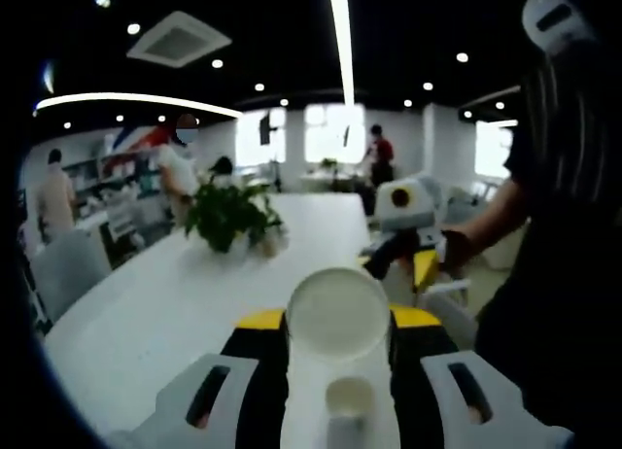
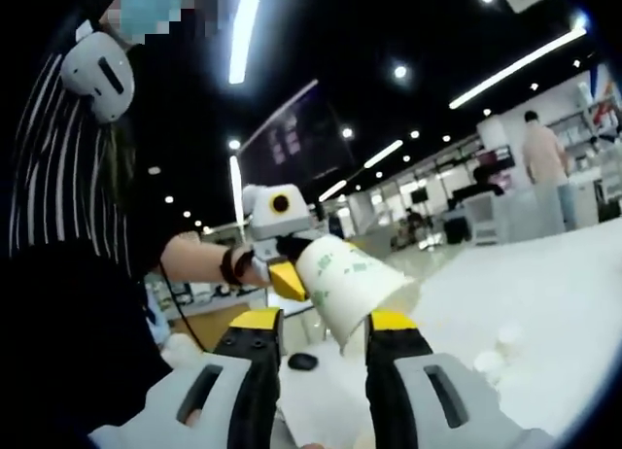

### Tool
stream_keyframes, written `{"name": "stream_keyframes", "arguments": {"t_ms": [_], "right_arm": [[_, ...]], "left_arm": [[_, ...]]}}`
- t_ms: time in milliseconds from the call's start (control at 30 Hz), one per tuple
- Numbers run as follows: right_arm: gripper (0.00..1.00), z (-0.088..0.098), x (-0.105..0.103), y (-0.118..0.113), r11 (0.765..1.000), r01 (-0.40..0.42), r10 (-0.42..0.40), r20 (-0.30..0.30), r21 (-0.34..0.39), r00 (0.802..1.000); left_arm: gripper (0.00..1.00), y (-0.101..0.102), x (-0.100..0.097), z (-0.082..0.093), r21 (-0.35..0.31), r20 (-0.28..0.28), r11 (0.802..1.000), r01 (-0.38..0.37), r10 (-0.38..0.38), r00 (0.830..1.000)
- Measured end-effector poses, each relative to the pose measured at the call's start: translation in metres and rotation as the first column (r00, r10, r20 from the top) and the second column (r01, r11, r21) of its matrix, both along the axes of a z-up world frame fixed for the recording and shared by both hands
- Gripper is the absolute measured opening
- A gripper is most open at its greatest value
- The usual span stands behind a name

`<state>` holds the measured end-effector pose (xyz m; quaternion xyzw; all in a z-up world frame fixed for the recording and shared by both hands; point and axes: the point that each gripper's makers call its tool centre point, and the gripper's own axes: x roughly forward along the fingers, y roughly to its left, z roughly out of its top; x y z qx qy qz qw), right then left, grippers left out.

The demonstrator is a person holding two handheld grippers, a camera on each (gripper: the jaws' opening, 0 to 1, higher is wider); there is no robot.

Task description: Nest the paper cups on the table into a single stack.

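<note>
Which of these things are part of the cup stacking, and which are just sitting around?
Part of the job:
- held paper cup
- small cup on the table
- left gripper
- right gripper

Just around:
- potted plant
- white table

A white paper cup with green print [image 2: 348, 286] is in the air, tilted, mouth toward the white table [image 1: 175, 303]. Another small white paper cup [image 1: 349, 398] stands upright on the table.
</note>
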<state>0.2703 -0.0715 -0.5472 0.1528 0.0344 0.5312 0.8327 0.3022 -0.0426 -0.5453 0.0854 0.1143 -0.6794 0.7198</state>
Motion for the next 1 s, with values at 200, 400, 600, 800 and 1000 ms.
{"name": "stream_keyframes", "arguments": {"t_ms": [200,400,600,800,1000], "right_arm": [[0.19,0.007,0.006,-0.006,0.999,0.011,-0.010,-0.027,0.038,1.000],[0.15,0.013,0.006,-0.007,0.996,0.001,0.003,-0.044,0.091,0.999],[0.10,0.019,0.004,-0.008,0.990,-0.011,0.022,-0.073,0.138,0.997],[0.05,0.024,0.003,-0.008,0.979,-0.025,0.053,-0.132,0.203,0.990],[0.00,0.025,0.003,-0.007,0.976,-0.035,0.070,-0.162,0.213,0.984]], "left_arm": [[0.38,0.001,0.001,-0.002,-0.012,-0.024,1.000,-0.012,0.012,1.000],[0.38,0.001,0.000,-0.007,-0.006,-0.035,1.000,-0.014,0.013,0.999],[0.38,0.000,-0.003,-0.010,-0.001,-0.035,1.000,-0.006,0.006,0.999],[0.38,0.001,-0.004,-0.012,0.006,-0.037,1.000,0.000,0.000,0.999],[0.38,0.002,-0.006,-0.012,0.014,-0.027,1.000,0.009,-0.008,1.000]]}}
